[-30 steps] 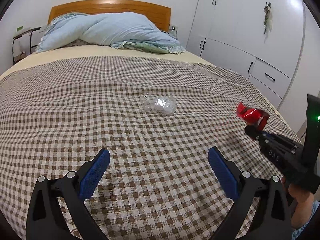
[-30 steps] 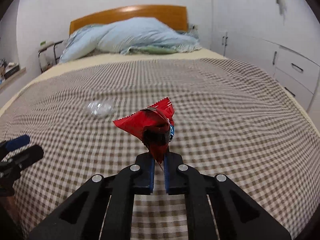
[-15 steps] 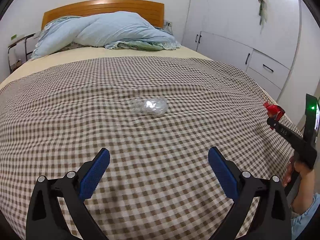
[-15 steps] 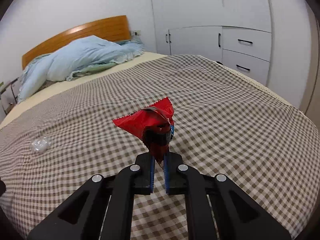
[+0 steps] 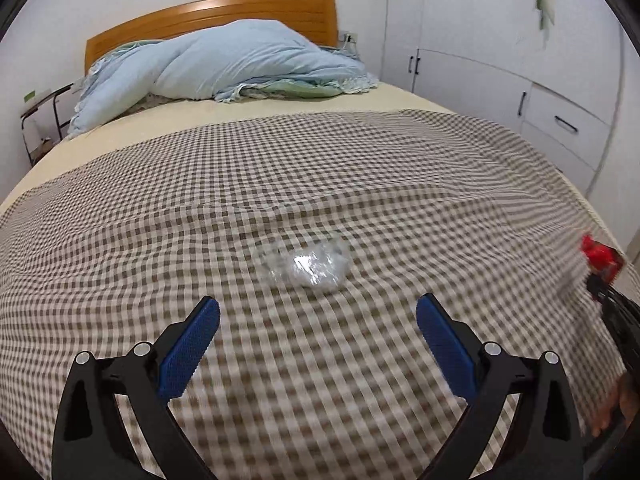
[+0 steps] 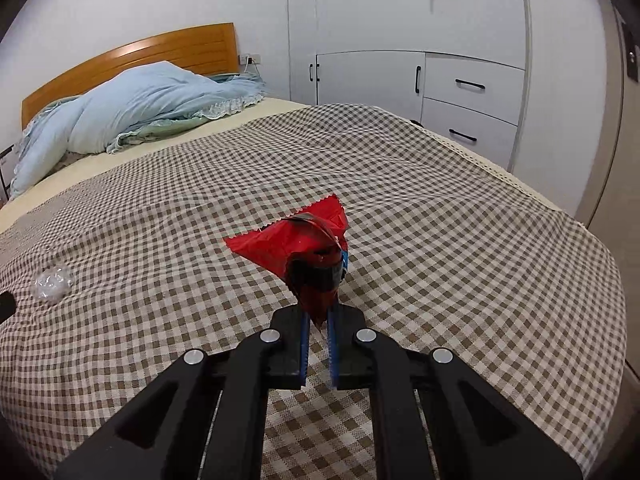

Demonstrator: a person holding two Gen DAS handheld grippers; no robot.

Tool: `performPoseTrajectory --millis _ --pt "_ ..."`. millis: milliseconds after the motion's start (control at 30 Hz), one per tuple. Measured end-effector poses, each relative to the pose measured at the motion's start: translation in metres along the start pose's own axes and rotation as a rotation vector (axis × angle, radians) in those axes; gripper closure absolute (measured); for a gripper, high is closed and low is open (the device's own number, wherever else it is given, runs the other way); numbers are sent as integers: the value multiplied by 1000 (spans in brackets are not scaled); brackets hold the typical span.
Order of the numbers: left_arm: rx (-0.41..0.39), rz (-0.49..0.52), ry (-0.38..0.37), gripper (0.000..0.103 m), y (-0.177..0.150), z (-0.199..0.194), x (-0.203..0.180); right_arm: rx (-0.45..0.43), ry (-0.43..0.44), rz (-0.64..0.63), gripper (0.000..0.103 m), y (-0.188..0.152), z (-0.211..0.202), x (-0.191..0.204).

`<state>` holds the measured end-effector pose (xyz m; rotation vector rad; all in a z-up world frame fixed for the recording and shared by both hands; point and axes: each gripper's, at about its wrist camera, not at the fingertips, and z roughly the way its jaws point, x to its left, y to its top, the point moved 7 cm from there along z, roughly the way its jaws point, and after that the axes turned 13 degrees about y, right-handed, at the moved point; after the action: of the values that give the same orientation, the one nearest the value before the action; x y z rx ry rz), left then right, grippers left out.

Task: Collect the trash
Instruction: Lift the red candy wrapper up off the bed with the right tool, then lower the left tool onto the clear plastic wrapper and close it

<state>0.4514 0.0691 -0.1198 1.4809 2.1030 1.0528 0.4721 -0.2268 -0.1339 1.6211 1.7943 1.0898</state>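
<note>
A crumpled clear plastic wrapper (image 5: pixel 308 263) lies on the checked bedspread (image 5: pixel 280 184), just beyond my left gripper (image 5: pixel 318 316), which is open and empty above the bed. The clear wrapper also shows far left in the right wrist view (image 6: pixel 52 280). My right gripper (image 6: pixel 318 312) is shut on a red snack wrapper (image 6: pixel 308 248) and holds it above the bedspread (image 6: pixel 440 240). In the left wrist view the red wrapper (image 5: pixel 600 258) shows at the far right edge.
A blue duvet (image 5: pixel 224 64) is heaped at the wooden headboard (image 5: pixel 208 12). White cupboards with drawers (image 6: pixel 460 92) stand along the bed's right side. A small side table (image 5: pixel 44 116) stands at the far left.
My left gripper has come closer to the clear wrapper. My right gripper has swung right with the red wrapper, toward the cupboards and the bed's right edge.
</note>
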Motion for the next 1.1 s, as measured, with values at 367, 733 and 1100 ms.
performPoseTrajectory --millis 367,733,1100 --pt "114 43 120 8 26 54 7 1 -20 7 95 1 1 -5" --pt "173 51 70 25 11 82 -9 6 -7 9 95 1 4 -6" --pt "130 38 -25 60 2 58 -12 1 4 2 95 3 5 -3"
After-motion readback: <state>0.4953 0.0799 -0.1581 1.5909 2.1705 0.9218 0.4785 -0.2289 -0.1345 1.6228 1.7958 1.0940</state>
